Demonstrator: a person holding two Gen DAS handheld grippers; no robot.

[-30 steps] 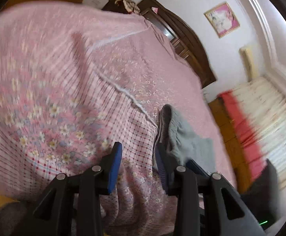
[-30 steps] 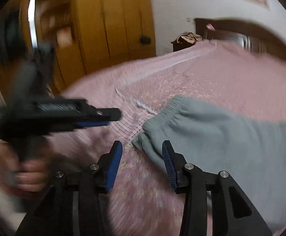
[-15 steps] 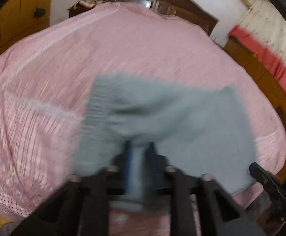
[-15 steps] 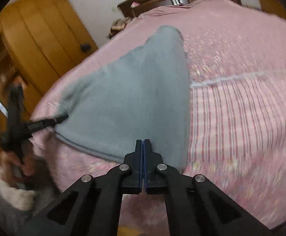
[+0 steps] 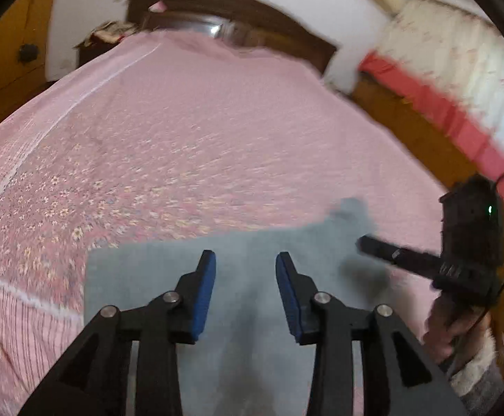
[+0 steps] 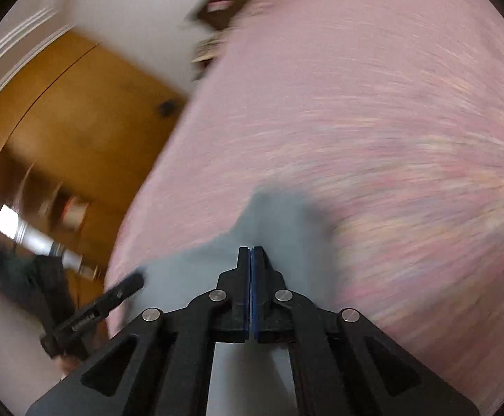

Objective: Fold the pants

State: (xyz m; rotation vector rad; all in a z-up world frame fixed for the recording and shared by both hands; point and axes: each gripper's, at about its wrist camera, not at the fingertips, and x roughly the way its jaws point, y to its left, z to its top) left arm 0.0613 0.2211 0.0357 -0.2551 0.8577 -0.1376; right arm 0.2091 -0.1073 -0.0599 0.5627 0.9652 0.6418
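Grey pants (image 5: pixel 148 277) lie spread flat along the near edge of a pink flowered bedspread (image 5: pixel 182 138). My left gripper (image 5: pixel 245 257) hovers over the cloth, its jaws opening, with nothing pinched between the blue pads. At the right, my right gripper (image 5: pixel 363 242) holds a raised corner of the pants. In the right wrist view its jaws (image 6: pixel 251 249) are pressed together, with grey pants cloth (image 6: pixel 279 215) bunched around and past the tips. The left gripper (image 6: pixel 134 282) shows there at the lower left, at the cloth's edge.
A dark wooden headboard (image 5: pixel 252 17) stands at the far end of the bed. There is a cluttered nightstand (image 5: pixel 106 33) at the back left and a wooden wardrobe (image 6: pixel 78 104) to the left. A red and white curtain (image 5: pixel 442 104) hangs on the right. A person's hand (image 5: pixel 442 329) holds the right gripper.
Both grippers closed on the pants and carried them across the bed. The left gripper has since opened, and the cloth lies flat under it. The right stays shut.
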